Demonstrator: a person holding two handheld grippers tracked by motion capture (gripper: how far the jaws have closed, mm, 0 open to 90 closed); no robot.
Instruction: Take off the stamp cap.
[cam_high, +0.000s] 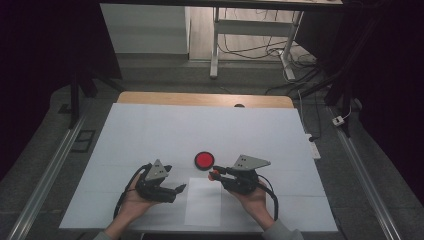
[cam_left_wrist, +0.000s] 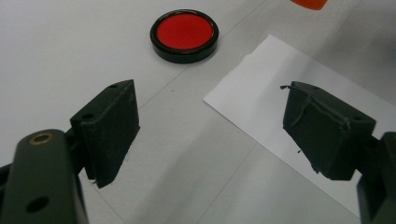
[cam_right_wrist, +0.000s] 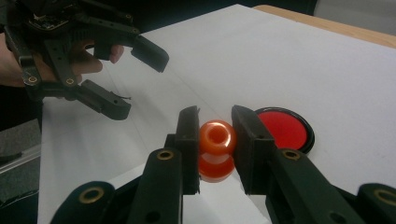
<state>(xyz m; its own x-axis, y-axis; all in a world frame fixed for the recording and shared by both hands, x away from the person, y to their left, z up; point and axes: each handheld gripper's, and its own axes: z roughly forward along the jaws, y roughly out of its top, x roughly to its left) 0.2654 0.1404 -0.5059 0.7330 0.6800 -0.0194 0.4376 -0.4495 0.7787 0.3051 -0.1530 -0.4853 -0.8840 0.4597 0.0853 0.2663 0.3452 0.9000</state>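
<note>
A small orange spool-shaped piece (cam_right_wrist: 217, 138) is pinched between the jaws of my right gripper (cam_right_wrist: 215, 116), which is shut on it just above the table. In the high view, the right gripper (cam_high: 215, 174) is held right of centre, with the orange piece (cam_high: 212, 175) at its tip. Just beyond it lies a red disc with a black rim (cam_high: 204, 160), flat on the white cover (cam_right_wrist: 282, 129). My left gripper (cam_high: 175, 179) hovers to the left, open and empty. Its jaws frame a white paper sheet (cam_left_wrist: 280, 102) and the red disc (cam_left_wrist: 184, 33).
A white cover (cam_high: 150, 135) spreads over the wooden table (cam_high: 200, 98). The loose white paper sheet (cam_high: 202, 202) lies near the front edge between the hands. Floor rails run along both sides. A desk frame and cables (cam_high: 260, 47) stand beyond the table.
</note>
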